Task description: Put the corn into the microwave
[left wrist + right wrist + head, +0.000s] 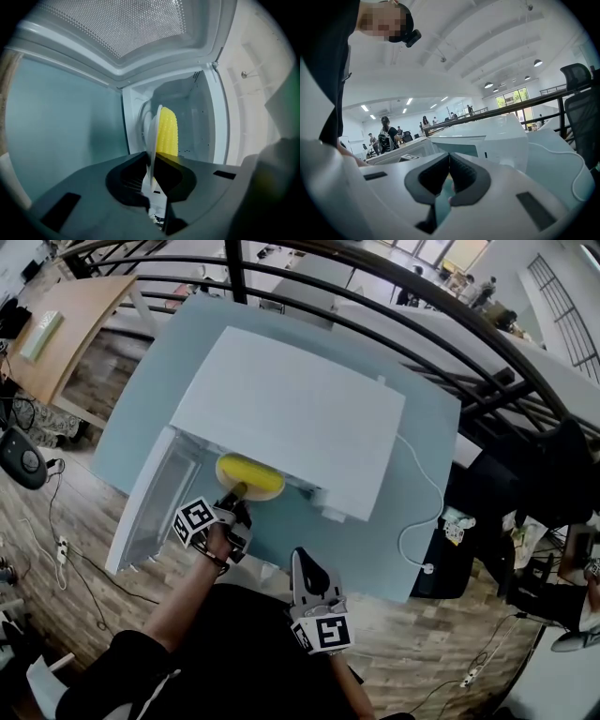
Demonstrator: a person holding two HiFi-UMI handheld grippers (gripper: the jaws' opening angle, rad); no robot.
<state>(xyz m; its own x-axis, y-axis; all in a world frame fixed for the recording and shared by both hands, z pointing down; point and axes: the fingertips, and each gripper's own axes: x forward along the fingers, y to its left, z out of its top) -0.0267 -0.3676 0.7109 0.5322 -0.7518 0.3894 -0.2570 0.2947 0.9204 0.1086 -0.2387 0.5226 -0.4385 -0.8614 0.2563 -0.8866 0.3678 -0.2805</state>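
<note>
Corn (pixel 249 474) sat on a pale plate (pixel 152 140) right at the mouth of the white microwave (pixel 300 413), partly under its front edge and, as far as I could judge, not yet set down inside. My left claw (pixel 234 493) was closed on the near rim of that plate. In the left gripper view the thin rim ran edge-on between the two dark jaws, with the yellow cob just beyond them and the oven's inside ahead. The door (pixel 155 498) stood wide open at the left. My right claw (pixel 302 563) hung close to my body over the near edge of the blue-grey tabletop (pixel 412 521), with its jaws together and nothing in them.

The main risk I saw was the grip: only a narrow strip of rim was pinched, so the loaded plate could swivel or sag in the claw. A tilt would let the cob roll off, onto the oven floor or out onto the tabletop. Pushing in at an angle could also knock the plate's far edge against the frame of the opening.
</note>
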